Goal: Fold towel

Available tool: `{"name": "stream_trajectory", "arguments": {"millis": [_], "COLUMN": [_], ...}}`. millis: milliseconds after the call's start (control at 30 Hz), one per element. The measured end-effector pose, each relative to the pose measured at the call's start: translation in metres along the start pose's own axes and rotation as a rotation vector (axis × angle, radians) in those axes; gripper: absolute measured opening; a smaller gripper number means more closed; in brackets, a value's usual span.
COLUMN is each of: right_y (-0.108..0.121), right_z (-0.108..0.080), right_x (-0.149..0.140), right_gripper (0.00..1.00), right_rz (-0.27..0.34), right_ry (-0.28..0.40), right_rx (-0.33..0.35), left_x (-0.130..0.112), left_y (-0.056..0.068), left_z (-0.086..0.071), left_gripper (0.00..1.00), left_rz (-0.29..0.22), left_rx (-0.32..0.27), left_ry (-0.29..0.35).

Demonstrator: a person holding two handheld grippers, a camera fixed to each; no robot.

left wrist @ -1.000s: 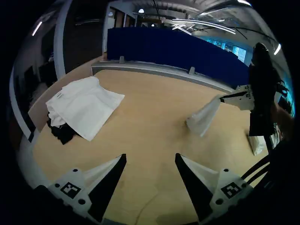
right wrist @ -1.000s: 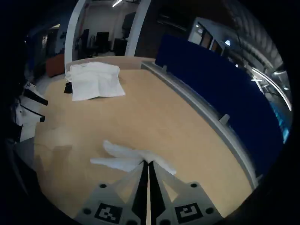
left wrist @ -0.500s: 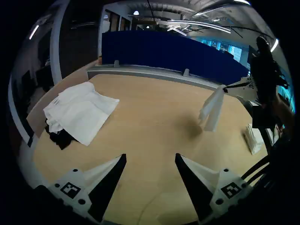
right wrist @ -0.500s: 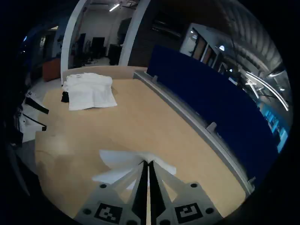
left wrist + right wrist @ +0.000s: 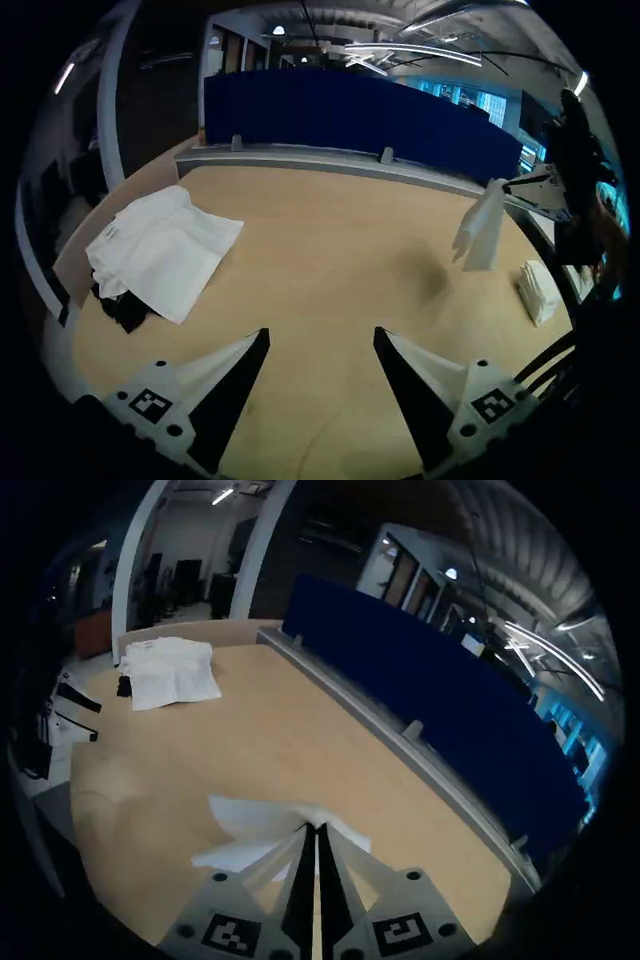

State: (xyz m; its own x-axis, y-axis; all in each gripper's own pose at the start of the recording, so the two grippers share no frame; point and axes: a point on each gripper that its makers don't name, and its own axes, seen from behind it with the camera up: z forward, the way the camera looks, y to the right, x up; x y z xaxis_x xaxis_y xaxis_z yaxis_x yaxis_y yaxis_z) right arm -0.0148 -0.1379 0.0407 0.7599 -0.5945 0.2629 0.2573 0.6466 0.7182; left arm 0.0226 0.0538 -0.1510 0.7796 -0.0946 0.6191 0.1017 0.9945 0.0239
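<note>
The table (image 5: 320, 232) is pale wood, with a blue partition (image 5: 344, 112) along its far edge. A pile of white towels (image 5: 160, 248) lies at the table's left corner, over a dark cloth (image 5: 120, 308), as it did a second ago. In the right gripper view the pile (image 5: 168, 672) looks smaller and farther off than before.

The towel (image 5: 482, 232) has changed most. A second ago its lower end dragged on the wood. Now it hangs free above the table near the right edge, bunched and drooping, with its shadow dark on the wood to its left. A small folded towel (image 5: 538, 290) lies at the right edge, just beside the hanging one.

The right gripper (image 5: 512, 184) has risen and drawn toward the right edge. In its own view its fingers (image 5: 306, 856) are pressed together on a pinch of the towel (image 5: 256, 828), as before. The left gripper (image 5: 320, 332) is spread wide and holds nothing, low over the near edge, unchanged. It also shows at the left of the right gripper view (image 5: 86, 718), fingers apart.
</note>
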Motion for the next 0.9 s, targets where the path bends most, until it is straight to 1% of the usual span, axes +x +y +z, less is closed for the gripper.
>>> {"name": "stream_trajectory", "arguments": {"millis": [167, 500, 700, 900], "right_y": [0.031, 0.103, 0.138, 0.165], "right_z": [-0.022, -0.064, -0.086, -0.108], "right_x": [-0.019, -0.067, -0.097, -0.126], "right_gripper": [0.02, 0.02, 0.02, 0.02], "right_rz": [0.022, 0.058, 0.082, 0.108], "right_ry": [-0.015, -0.058, -0.088, -0.116], "right_rx": [-0.041, -0.134, -0.18, -0.218], "left_x": [0.002, 0.006, 0.008, 0.011], "left_y": [0.008, 0.024, 0.035, 0.047], "left_z": [0.003, 0.012, 0.016, 0.02], "left_gripper": [0.96, 0.96, 0.96, 0.97], "left_rz": [0.01, 0.043, 0.051, 0.068], "left_rx": [-0.01, -0.021, -0.028, -0.035], "left_ry": [-0.008, -0.015, -0.022, -0.029]}}
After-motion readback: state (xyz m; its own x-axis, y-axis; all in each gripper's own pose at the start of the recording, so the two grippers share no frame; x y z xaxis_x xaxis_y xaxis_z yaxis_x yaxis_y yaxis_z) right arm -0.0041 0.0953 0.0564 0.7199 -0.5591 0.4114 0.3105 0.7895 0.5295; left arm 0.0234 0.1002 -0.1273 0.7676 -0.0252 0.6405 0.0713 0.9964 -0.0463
